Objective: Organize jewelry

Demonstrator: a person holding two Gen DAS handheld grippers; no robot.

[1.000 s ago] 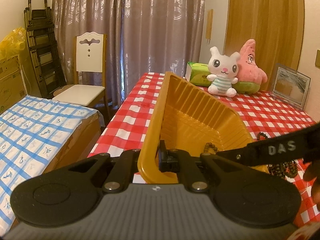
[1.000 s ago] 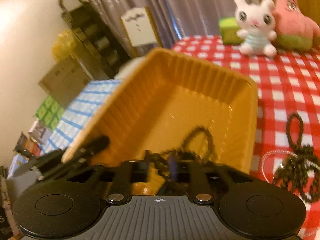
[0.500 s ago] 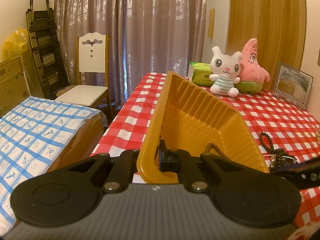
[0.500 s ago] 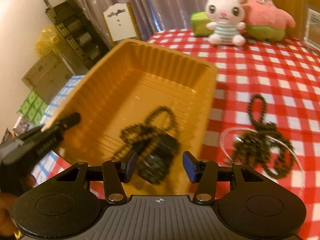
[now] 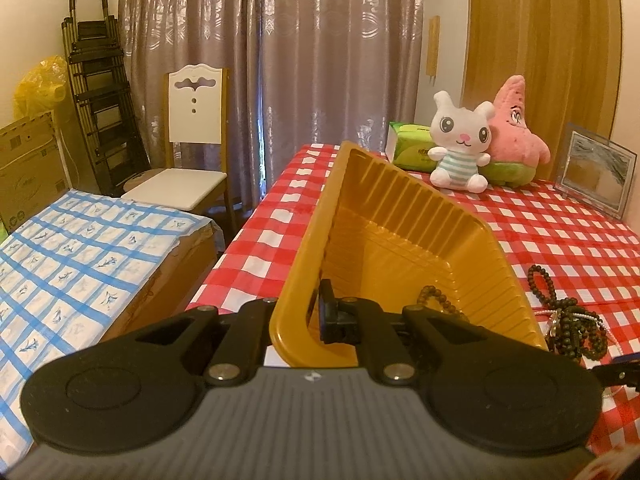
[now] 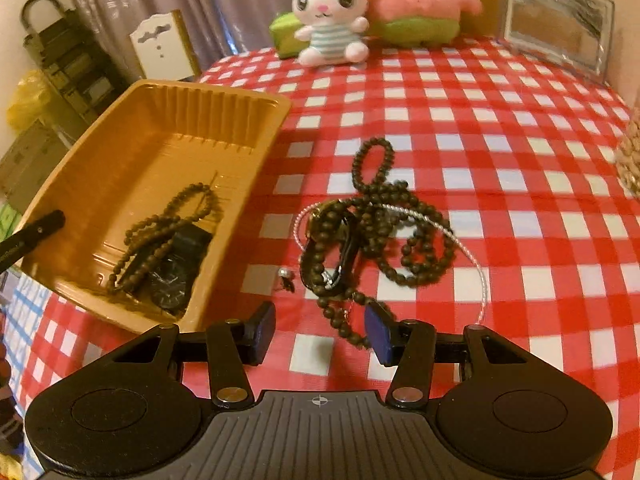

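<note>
The yellow tray (image 6: 168,128) sits at the table's left edge, its near corner out over the red checked tablecloth (image 6: 500,140) where the cloth drops off toward a blue checked cover (image 5: 68,248) below. In the left wrist view the tray is tilted, its left long wall raised. Right of the tray the cloth is open across a wide stretch up to the plush rabbit (image 6: 330,20), the pink plush star (image 6: 420,4) and the picture frame (image 6: 556,24) along the far side.

Left gripper (image 5: 310,312): jaws closed down on the tray's near left wall, one finger inside the tray, one outside. Its finger tip (image 6: 40,228) shows over the tray rim in the right wrist view; the white lettering on it is too small to read.

Right gripper (image 6: 320,330): jaws part open, having just been closing. Nothing is clamped. The tail end of a bead strand lies on the cloth in the gap, touching or just beside the right finger (image 6: 378,332); I cannot tell which.

In the tray: a dark bead necklace (image 6: 168,224) lying over a black watch (image 6: 176,272), near the right wall.

On the cloth just right of the tray: a tangled pile of dark beads (image 6: 384,232) with a thin silver chain (image 6: 472,256) looped round it, and a small metal piece (image 6: 286,276) between pile and tray.

Green tissue pack (image 5: 412,148) behind the rabbit: print unreadable.
</note>
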